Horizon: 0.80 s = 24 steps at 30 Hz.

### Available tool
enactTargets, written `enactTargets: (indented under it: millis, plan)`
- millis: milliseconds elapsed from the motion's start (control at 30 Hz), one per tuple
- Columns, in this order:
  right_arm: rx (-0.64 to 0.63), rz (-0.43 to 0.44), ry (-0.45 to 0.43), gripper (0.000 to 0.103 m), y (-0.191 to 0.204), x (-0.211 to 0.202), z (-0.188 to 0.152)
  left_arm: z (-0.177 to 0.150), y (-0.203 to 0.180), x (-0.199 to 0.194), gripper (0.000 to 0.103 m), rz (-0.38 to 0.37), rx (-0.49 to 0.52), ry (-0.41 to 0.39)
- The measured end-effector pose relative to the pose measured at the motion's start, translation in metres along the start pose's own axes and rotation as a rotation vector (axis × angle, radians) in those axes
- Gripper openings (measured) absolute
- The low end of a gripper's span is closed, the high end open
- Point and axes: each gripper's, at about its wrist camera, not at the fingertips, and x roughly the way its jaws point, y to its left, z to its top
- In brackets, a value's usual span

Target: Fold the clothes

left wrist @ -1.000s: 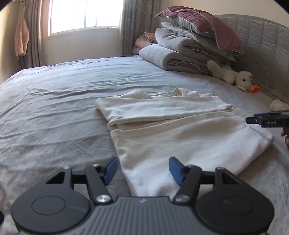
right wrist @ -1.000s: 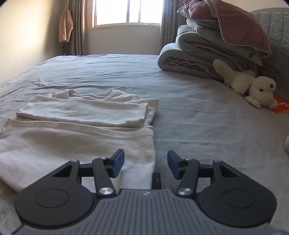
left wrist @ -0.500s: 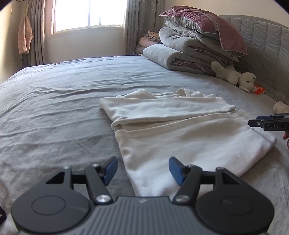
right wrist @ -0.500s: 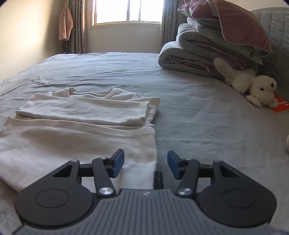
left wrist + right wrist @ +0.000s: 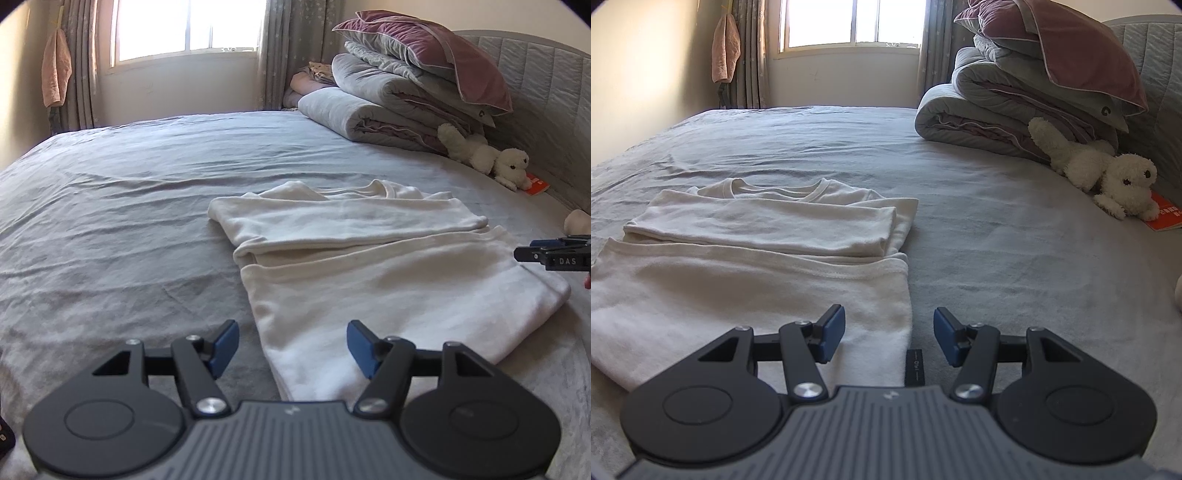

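Note:
A cream long-sleeved shirt [image 5: 369, 266] lies flat on the grey bed [image 5: 110, 206], sleeves folded across its chest, collar toward the window. My left gripper [image 5: 291, 345] hovers open over the shirt's near left hem corner, nothing between its blue pads. In the right wrist view the same shirt [image 5: 757, 258] fills the left half. My right gripper [image 5: 889, 338] stands open over the shirt's near right edge, and no cloth is pinched. Its fingertips also show at the right edge of the left wrist view as a dark tip [image 5: 554, 254].
Folded grey quilts and a maroon pillow [image 5: 1034, 74] are stacked at the headboard. A white plush dog [image 5: 1108, 173] and an orange booklet [image 5: 1163, 218] lie to the right. A small black tag [image 5: 915, 365] rests on the sheet beside the shirt. A window and curtains stand behind.
The left wrist view has swung slightly, so the shirt sits a little further right in it. Both grippers stay open above the hem; the shirt has not moved.

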Motion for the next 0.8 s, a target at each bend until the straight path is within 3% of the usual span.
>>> enactTargets:
  millis: [500,633,800]
  plan:
    - [0.000,-0.002,0.002,0.057,0.001,-0.001,0.000,0.002,0.002,0.004,0.067,0.038,-0.020,0.032]
    - [-0.009,-0.006,0.007,0.057,0.004,-0.004,0.008,0.012,0.001,0.007,0.067,0.096,-0.068,0.079]
    - [0.056,0.061,0.049,0.057,0.002,-0.004,0.026,0.027,0.007,0.012,0.067,0.128,-0.132,0.101]
